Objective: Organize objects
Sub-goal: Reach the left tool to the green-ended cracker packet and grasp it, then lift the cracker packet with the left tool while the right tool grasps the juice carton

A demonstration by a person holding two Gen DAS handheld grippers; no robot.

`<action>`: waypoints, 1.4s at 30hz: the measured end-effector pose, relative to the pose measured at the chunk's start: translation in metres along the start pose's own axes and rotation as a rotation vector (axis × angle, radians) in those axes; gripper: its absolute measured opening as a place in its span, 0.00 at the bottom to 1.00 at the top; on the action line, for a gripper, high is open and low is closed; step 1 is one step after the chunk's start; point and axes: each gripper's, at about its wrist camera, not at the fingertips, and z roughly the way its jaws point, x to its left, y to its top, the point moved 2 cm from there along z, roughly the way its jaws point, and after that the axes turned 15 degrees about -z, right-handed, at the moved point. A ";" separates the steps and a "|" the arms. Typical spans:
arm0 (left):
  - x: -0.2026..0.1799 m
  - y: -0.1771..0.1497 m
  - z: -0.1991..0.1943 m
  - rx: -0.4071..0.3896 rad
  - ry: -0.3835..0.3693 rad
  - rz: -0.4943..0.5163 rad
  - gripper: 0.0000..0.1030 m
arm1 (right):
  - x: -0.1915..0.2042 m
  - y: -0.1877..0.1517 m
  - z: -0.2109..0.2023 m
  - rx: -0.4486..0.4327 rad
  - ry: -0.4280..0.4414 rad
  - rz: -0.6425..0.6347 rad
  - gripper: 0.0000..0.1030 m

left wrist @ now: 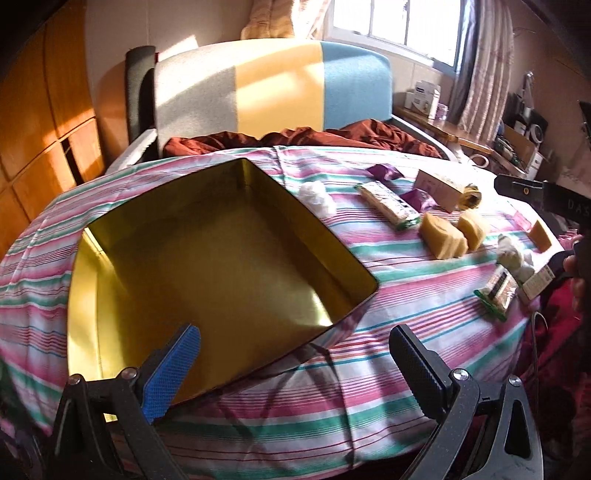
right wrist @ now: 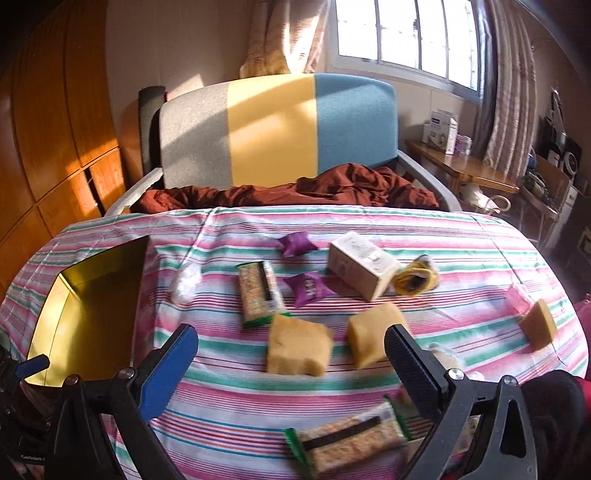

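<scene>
A green-edged clear packet of oat bars (right wrist: pixel 351 441) lies nearest, below the right gripper (right wrist: pixel 291 354), whose jaws are spread and empty. The left gripper (left wrist: pixel 295 354), also spread, hovers over the empty gold rectangular metal tin (left wrist: pixel 207 258) on the striped cloth (left wrist: pixel 406 295); two yellow sponge blocks (right wrist: pixel 297 345) lie beyond.

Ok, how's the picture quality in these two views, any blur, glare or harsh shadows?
Left wrist view: mostly sharp, with strong sun glare on the gold tin's inner wall and gripper shadows across the striped cloth. Right wrist view: motion-blurred, worst on the near cracker pack; the window is blown out. Both views bend straight edges, fisheye style.
</scene>
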 end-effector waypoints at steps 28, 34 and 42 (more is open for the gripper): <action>-0.247 -0.041 0.110 0.221 -0.338 0.651 1.00 | -0.135 -0.066 -0.048 0.100 -0.212 0.165 1.00; -0.268 -0.049 0.122 0.213 -0.353 0.687 0.88 | -0.137 -0.074 -0.043 0.130 -0.210 0.182 1.00; -0.251 -0.049 0.123 0.252 -0.408 0.581 0.46 | -0.119 -0.072 -0.028 0.195 -0.169 0.109 0.99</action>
